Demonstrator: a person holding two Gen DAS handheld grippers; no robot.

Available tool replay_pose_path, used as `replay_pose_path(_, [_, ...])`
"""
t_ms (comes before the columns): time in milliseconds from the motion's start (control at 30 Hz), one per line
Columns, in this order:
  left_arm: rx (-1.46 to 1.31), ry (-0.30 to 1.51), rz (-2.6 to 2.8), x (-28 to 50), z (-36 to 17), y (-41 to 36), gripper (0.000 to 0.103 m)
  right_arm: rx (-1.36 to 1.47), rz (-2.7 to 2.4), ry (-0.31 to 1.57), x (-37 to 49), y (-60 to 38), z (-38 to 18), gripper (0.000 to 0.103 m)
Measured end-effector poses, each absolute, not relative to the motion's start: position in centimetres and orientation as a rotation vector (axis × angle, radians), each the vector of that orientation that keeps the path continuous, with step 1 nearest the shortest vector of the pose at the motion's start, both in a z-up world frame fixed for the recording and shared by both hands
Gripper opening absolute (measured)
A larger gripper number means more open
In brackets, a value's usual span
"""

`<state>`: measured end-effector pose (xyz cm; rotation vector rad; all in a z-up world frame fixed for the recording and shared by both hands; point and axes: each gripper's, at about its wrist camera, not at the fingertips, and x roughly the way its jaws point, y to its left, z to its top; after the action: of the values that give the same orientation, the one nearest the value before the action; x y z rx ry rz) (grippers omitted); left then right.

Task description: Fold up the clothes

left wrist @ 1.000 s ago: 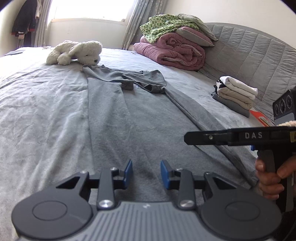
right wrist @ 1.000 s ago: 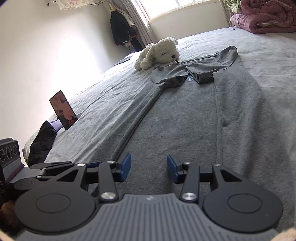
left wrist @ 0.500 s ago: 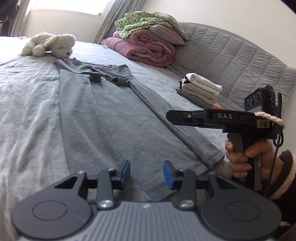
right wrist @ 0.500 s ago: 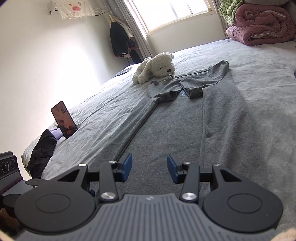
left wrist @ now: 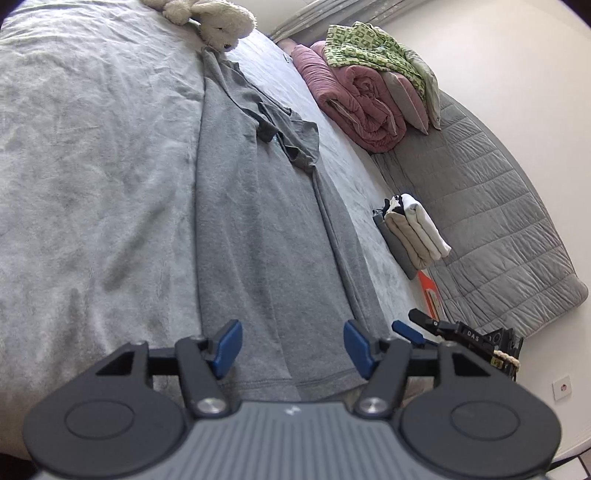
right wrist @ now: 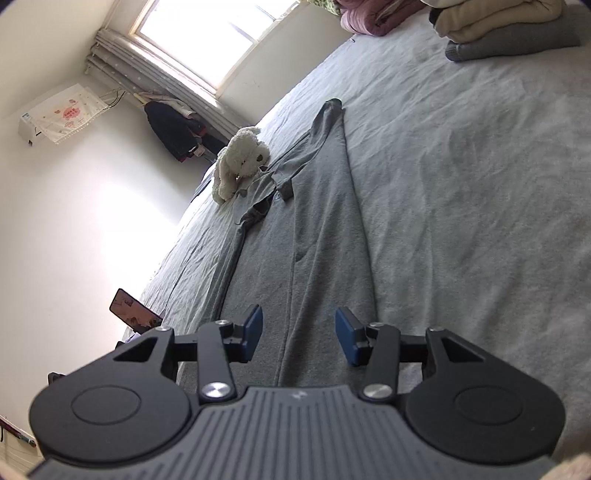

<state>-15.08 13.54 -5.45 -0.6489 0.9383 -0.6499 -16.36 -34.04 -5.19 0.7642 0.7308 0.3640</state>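
Both claws, left claw (left wrist: 291,349) opening and right claw (right wrist: 298,338) opening slightly, hover empty over the grey garment (left wrist: 255,236) (plush dog (left wrist: 218,18) at 12 o'clock).

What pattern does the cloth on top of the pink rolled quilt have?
A green and white checked pattern, on the thin folded cloth; the left wrist view shows it best.

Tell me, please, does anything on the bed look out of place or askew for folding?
Mostly tidy. The grey shirt lies flat, sides folded in, but its sleeves bunch crookedly near the collar, and the plush dog sits right at the collar edge, possibly touching it.
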Motion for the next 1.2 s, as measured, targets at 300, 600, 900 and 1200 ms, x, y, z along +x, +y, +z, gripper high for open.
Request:
replay_pose_path(300, [-0.697, 1.041, -0.617, -14.8, -4.9, 15.9, 0.071, 0.855, 0.287, 0.908, -17.6, -37.2, -5.5, 0.050])
replay_pose_path(600, [-0.877, 1.171, -0.627, -13.0, -8.8, 18.3, 0.067, 0.972, 0.303, 0.955, -18.0, -38.9, -6.8, 0.050])
replay_pose_path(900, [-0.908, 1.157, -0.625, -13.1, -9.6, 19.3, 0.052, 0.950, 0.327, 0.919, -17.9, -38.8, -7.8, 0.045])
replay_pose_path(1200, [-0.869, 1.157, -0.667, -13.2, -9.6, 18.3, 0.048, 0.900, 0.409, 0.937, -17.9, -37.8, -8.1, 0.045])
